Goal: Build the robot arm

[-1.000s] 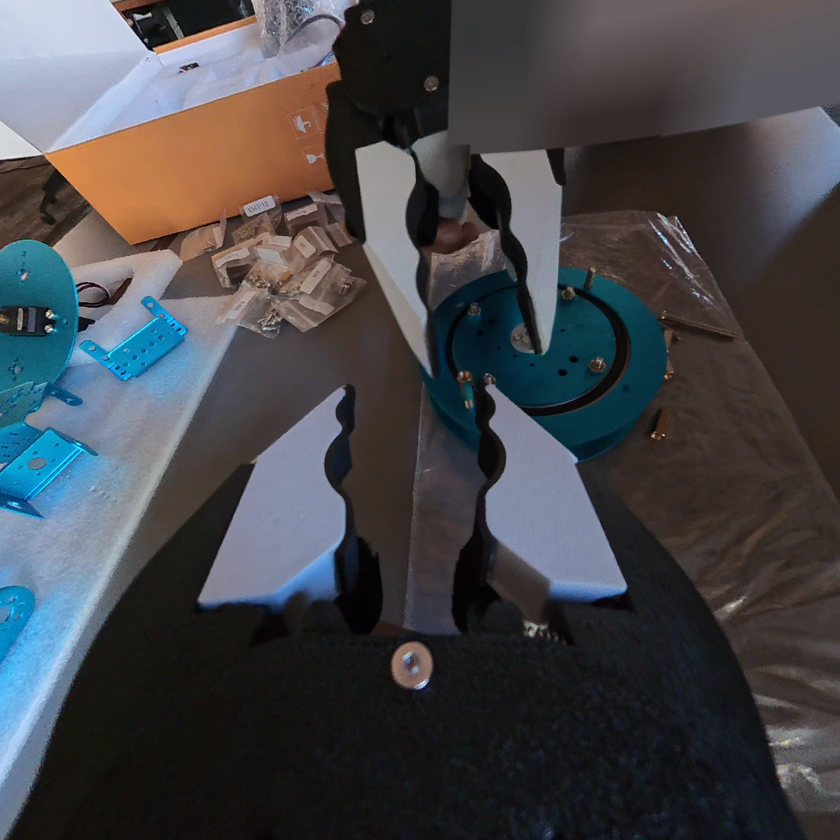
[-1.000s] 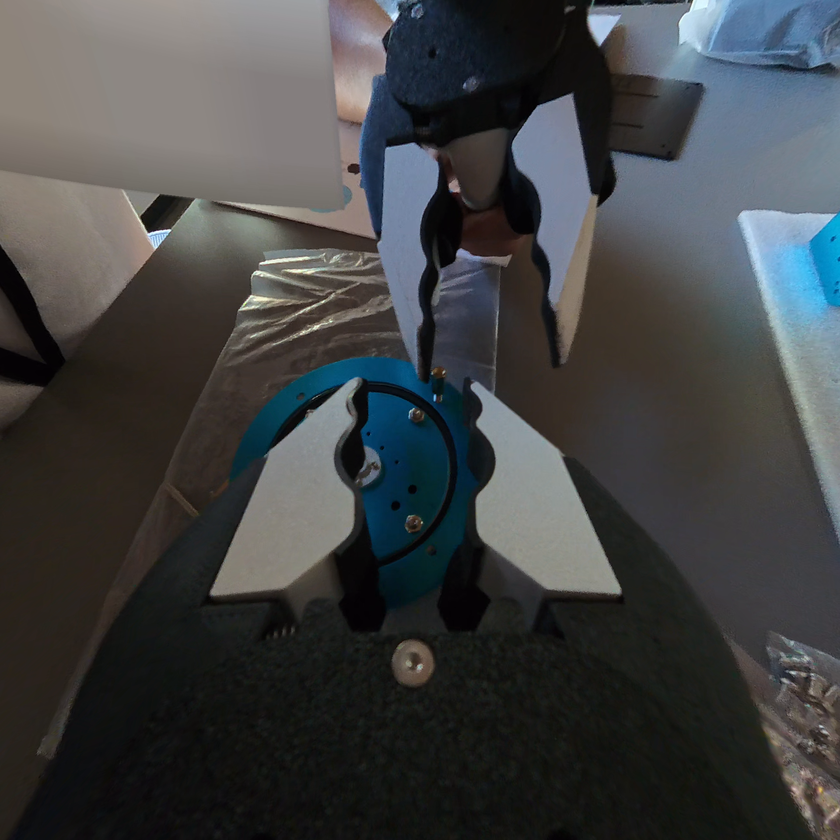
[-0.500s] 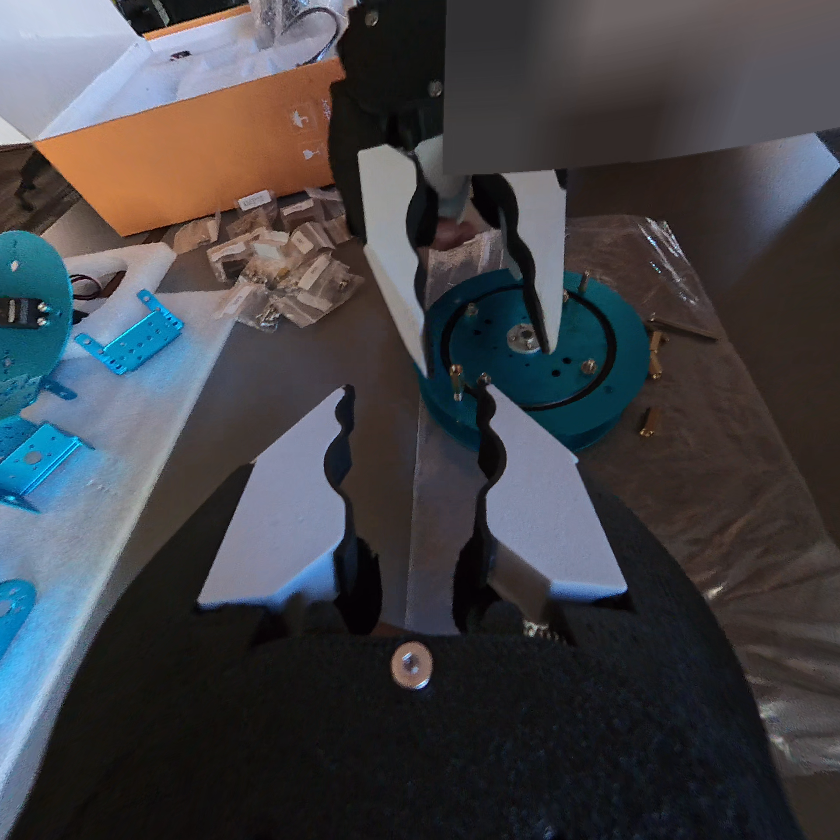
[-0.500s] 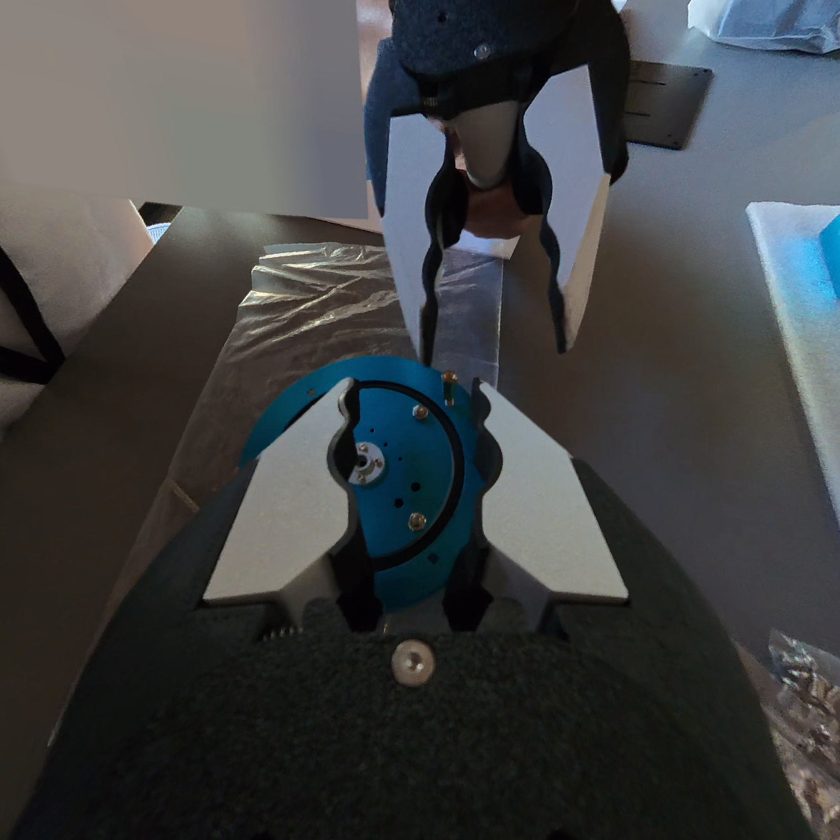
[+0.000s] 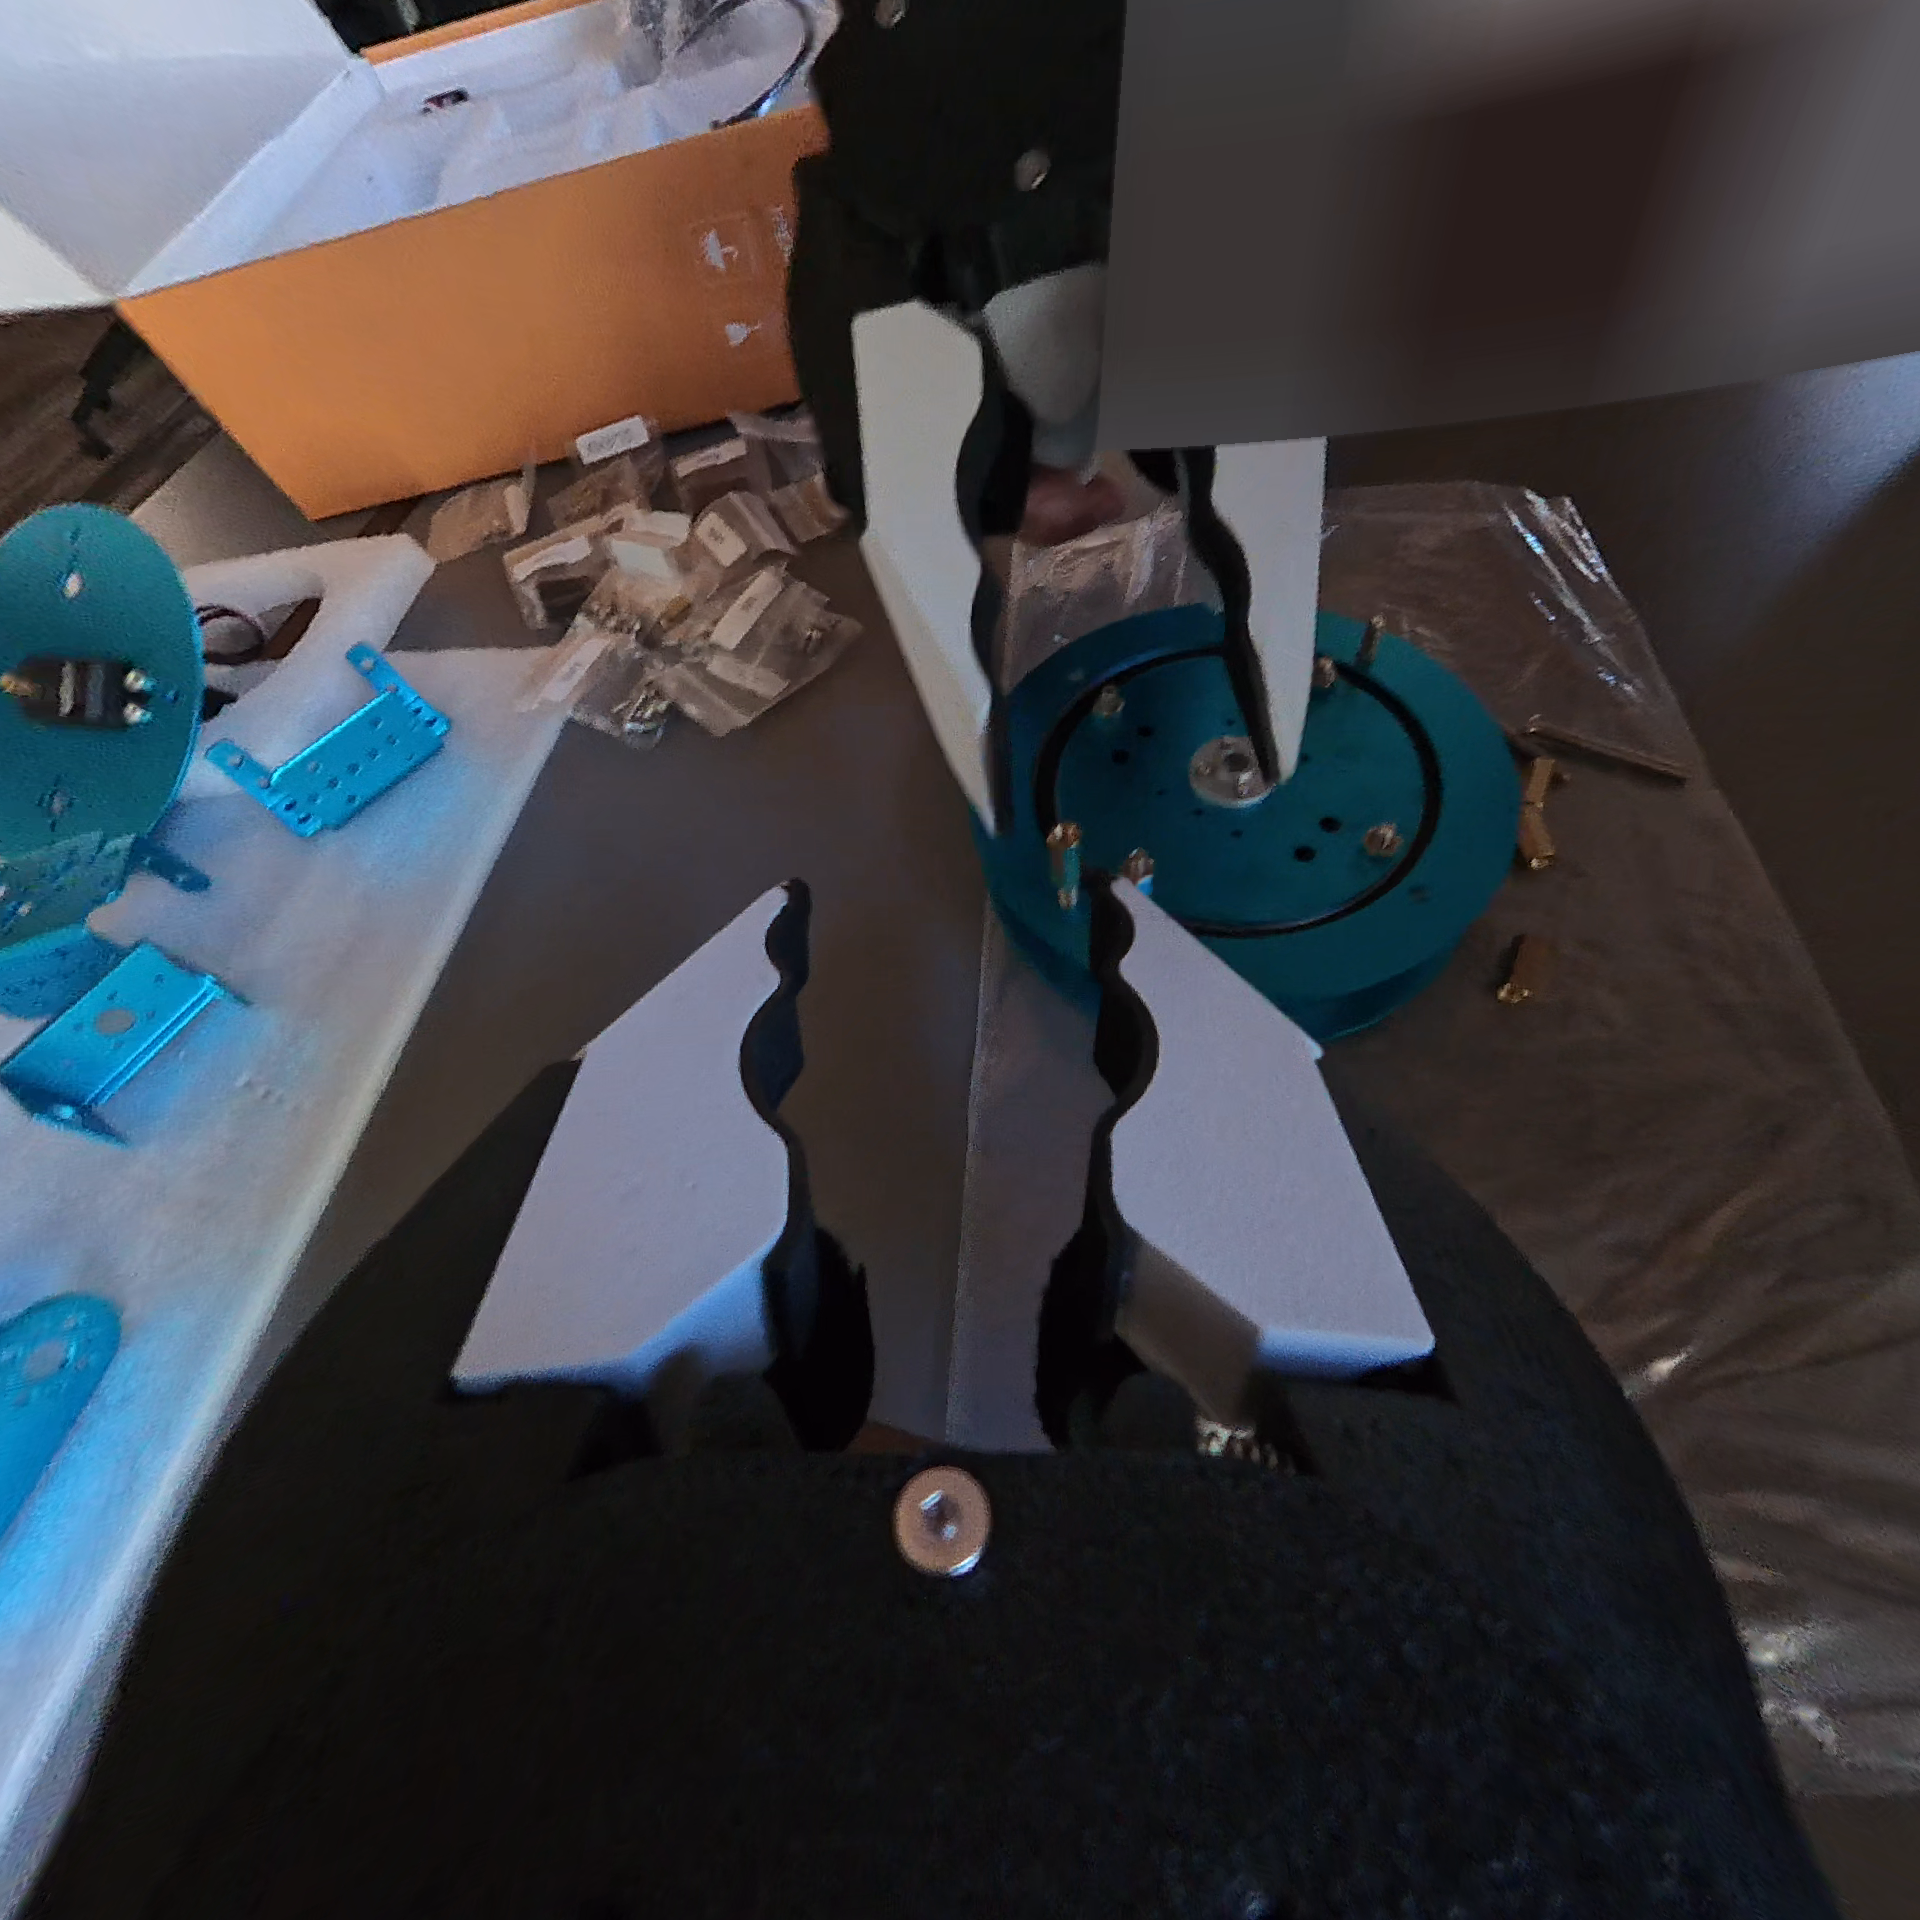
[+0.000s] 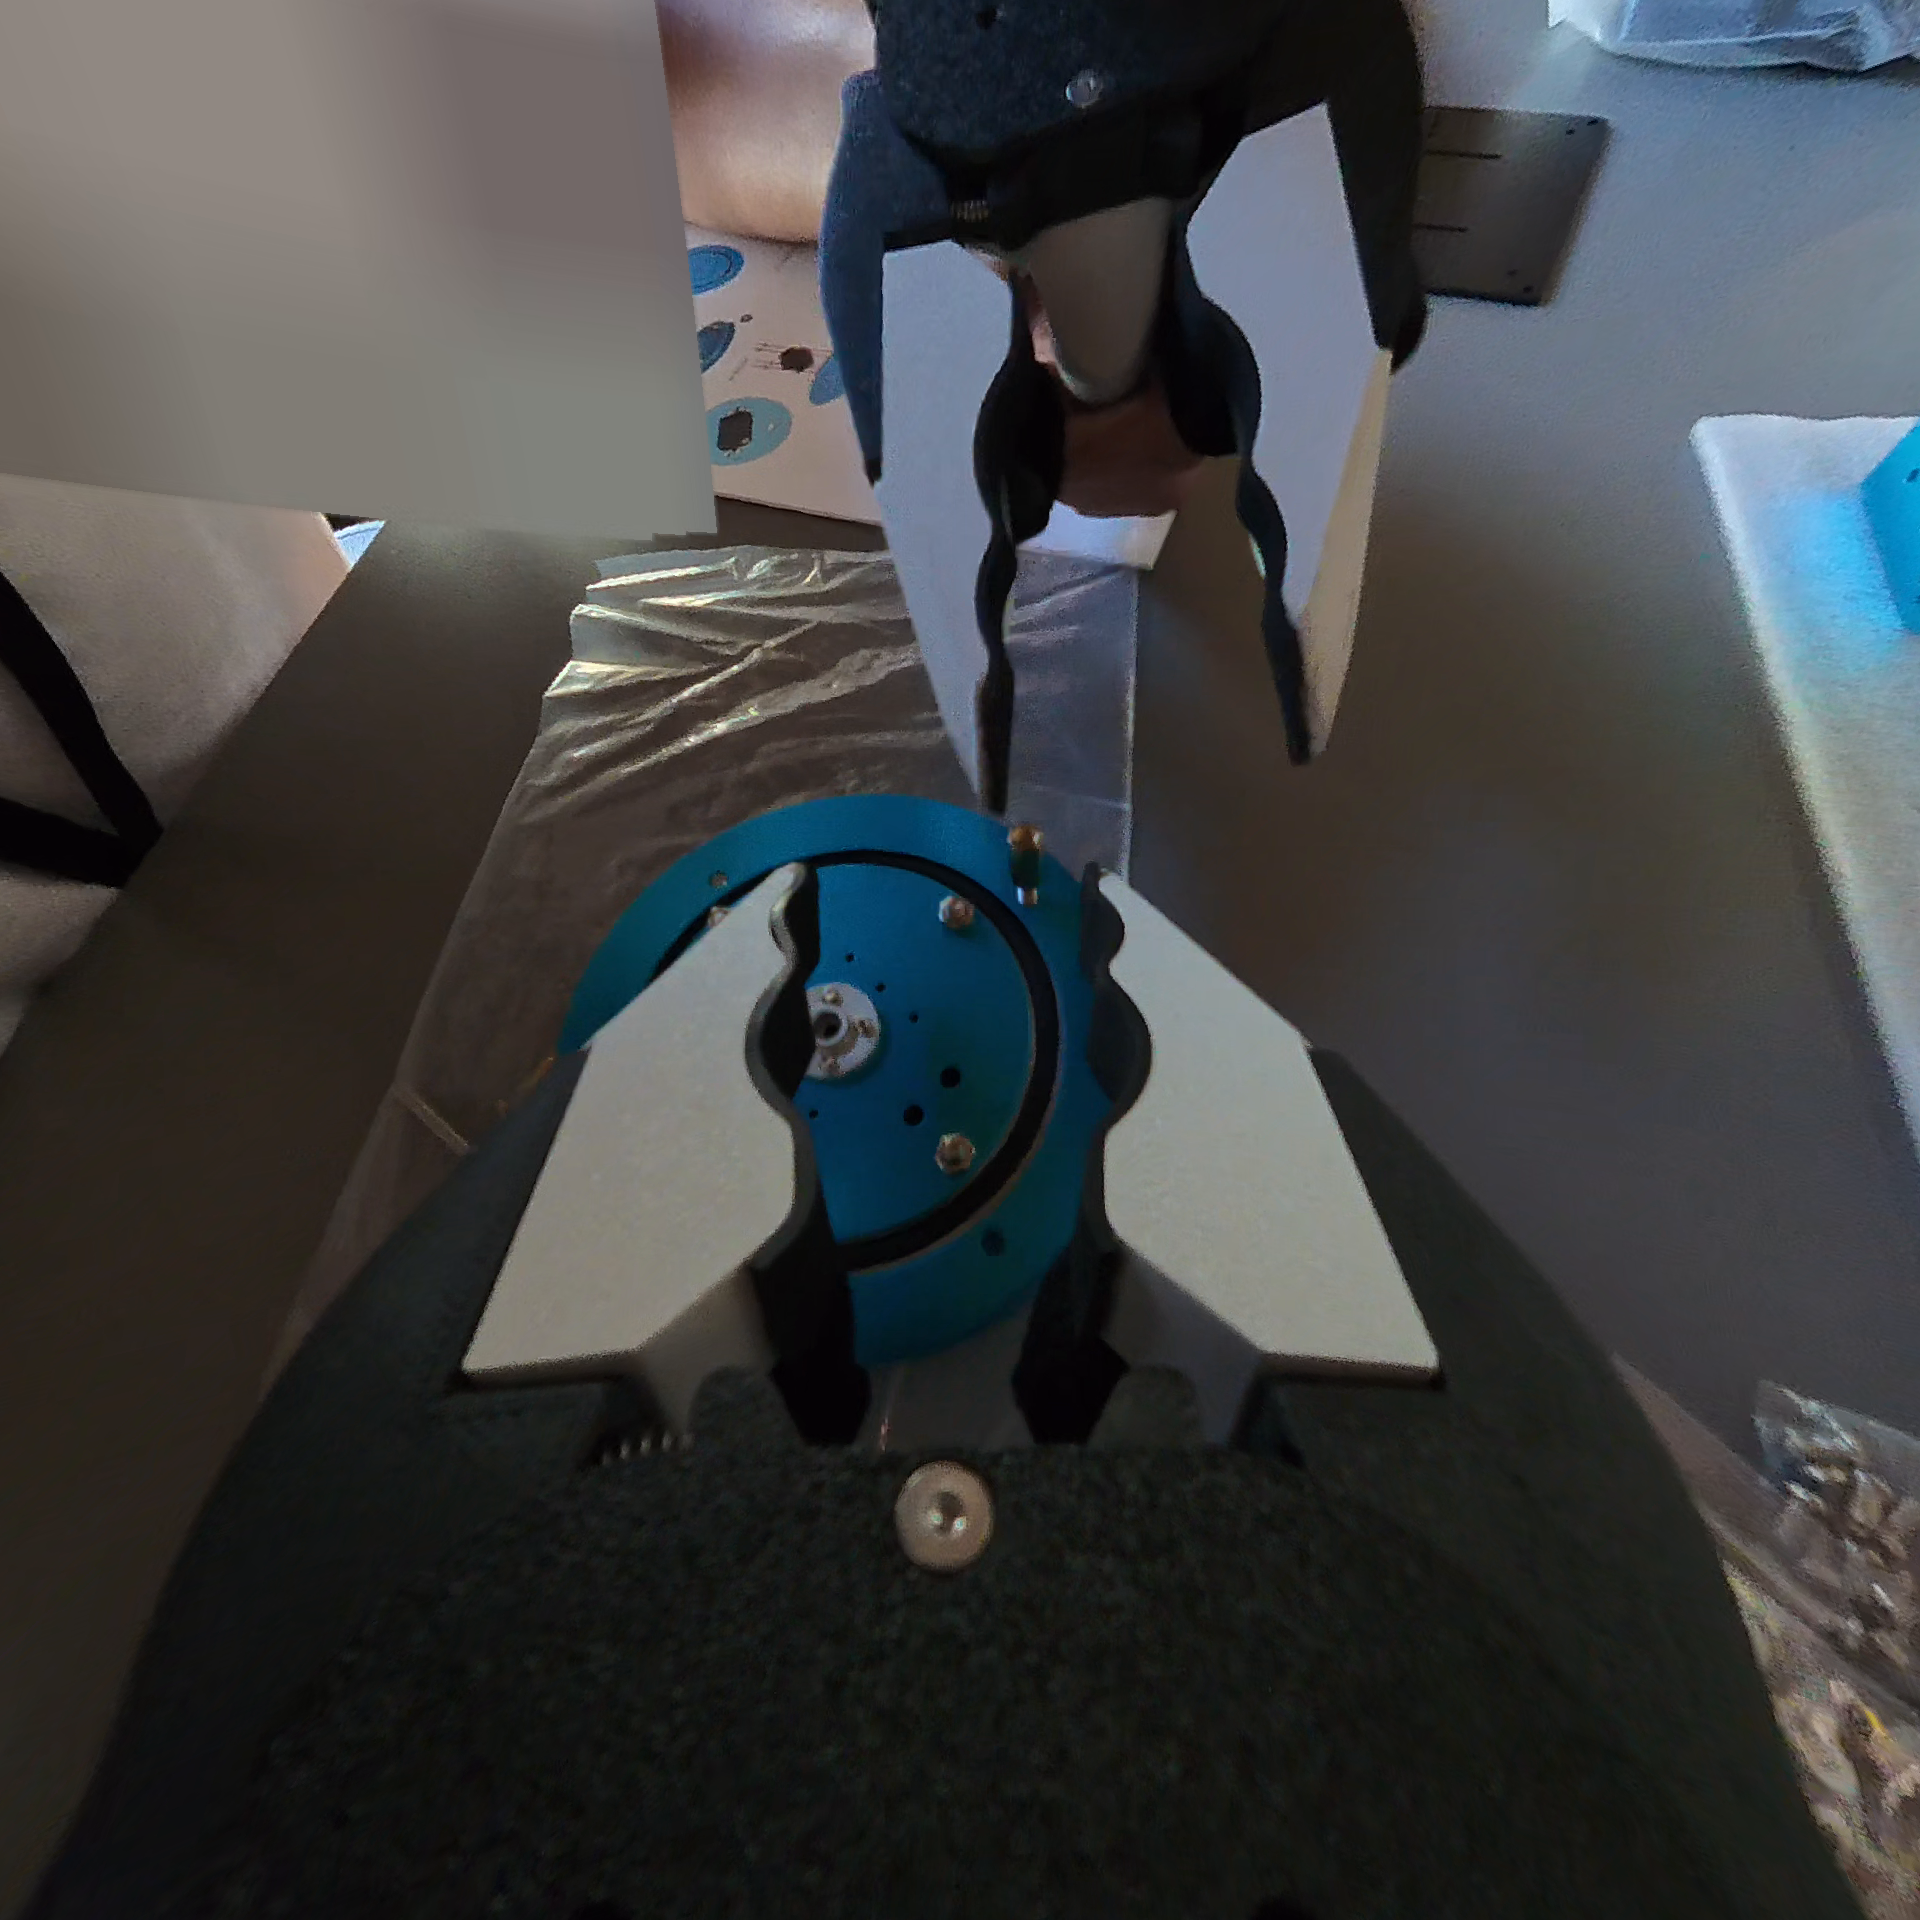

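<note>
You've lifted your right gripper off the flat teal disc, brass standoff upright; both grippers gape empty, left gripper beside it.

Both tongs are built alike — black textured bodies, white wedge fingers edged with wavy black pads, one silver screw.

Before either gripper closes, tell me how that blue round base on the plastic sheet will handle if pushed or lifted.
The blue round base looks like thick metal, so probably stiff and heavy for its size. It lies flat and wide, so tipping seems unlikely. It sits on a crinkled plastic sheet, so a push may slide it, sheet included. Its smooth rim could be slippery.
</note>
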Demonstrator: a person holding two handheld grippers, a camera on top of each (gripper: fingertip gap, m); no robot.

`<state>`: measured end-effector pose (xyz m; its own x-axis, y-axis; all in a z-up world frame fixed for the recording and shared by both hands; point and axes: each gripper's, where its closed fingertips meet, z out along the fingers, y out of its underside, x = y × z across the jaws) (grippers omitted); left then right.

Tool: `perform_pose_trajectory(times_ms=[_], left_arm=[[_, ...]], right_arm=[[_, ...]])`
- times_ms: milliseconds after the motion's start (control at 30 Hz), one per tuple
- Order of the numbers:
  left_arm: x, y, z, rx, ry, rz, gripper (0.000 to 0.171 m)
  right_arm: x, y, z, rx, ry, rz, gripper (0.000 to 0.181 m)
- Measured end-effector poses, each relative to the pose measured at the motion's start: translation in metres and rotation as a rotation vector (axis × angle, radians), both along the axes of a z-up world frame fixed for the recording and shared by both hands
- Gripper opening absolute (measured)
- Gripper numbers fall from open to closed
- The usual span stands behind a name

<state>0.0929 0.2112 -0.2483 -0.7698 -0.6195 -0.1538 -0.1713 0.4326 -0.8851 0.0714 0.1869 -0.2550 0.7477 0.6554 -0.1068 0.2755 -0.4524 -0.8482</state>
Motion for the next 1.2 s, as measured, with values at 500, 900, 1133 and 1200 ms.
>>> perform_pose_trajectory(times_ms=[500, 900, 1133, 1200], left_arm=[[-0.001, 0.002, 0.002, -0.005, 0.005, 0.003, 0.054], [0.002, 0.008, -0.008, 0.048, 0.011, 0.033, 0.054], [0.006, -0.016, 0.003, 0.011, -0.005, -0.021, 0.054], [0.01, -0.013, -0.002, 0.02, 0.003, -0.006, 0.054]], right_arm=[[0.001, -0.002, 0.001, -0.005, 0.001, -0.003, 0.051], [-0.004, -0.008, -0.002, -0.029, -0.006, 0.008, 0.054], [-0.015, 0.003, -0.002, -0.024, -0.008, 0.044, 0.063], [-0.018, 0.001, -0.002, -0.031, -0.009, 0.059, 0.062]])
